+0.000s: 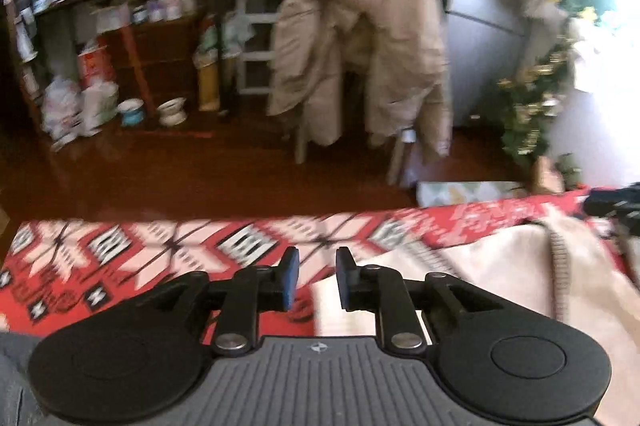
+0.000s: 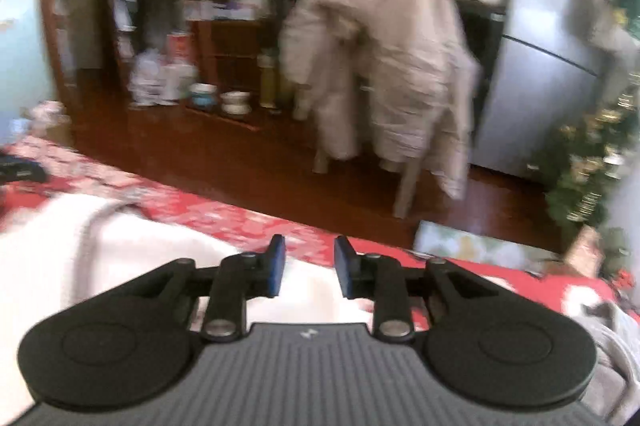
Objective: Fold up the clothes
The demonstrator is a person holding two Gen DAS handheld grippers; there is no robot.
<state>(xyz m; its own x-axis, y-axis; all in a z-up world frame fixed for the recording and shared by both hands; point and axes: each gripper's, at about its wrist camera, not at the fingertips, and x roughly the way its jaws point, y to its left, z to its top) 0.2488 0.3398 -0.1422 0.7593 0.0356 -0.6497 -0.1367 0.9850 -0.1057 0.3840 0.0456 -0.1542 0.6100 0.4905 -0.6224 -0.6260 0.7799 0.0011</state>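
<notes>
Cream garment (image 1: 500, 290), with a ribbed, braid-like edge running along it, lay spread on the red patterned blanket (image 1: 160, 254), directly below and between both tongs. Seen from the left gripper (image 1: 317, 276), the cloth stretched away to that tool's right, one corner reaching under the gap between its blue-padded fingers (image 1: 291, 278), while bare blanket ran off to its left. Seen from the right gripper (image 2: 308, 268), the same cloth filled the ground to its left and beneath its tips, with red blanket to its right. Both pairs of jaws stood parted and empty, no fabric pinched between the pads. The garment's long axis appeared to run from one tool to the other, so each hand sat about equally near its own end; neither looked better placed. Beyond the blanket's far edge, a beige coat (image 1: 360, 46) hung over a chair (image 1: 396, 154) on the dark wooden floor (image 1: 200, 170), well apart from the work. Both views were blurred.
</notes>
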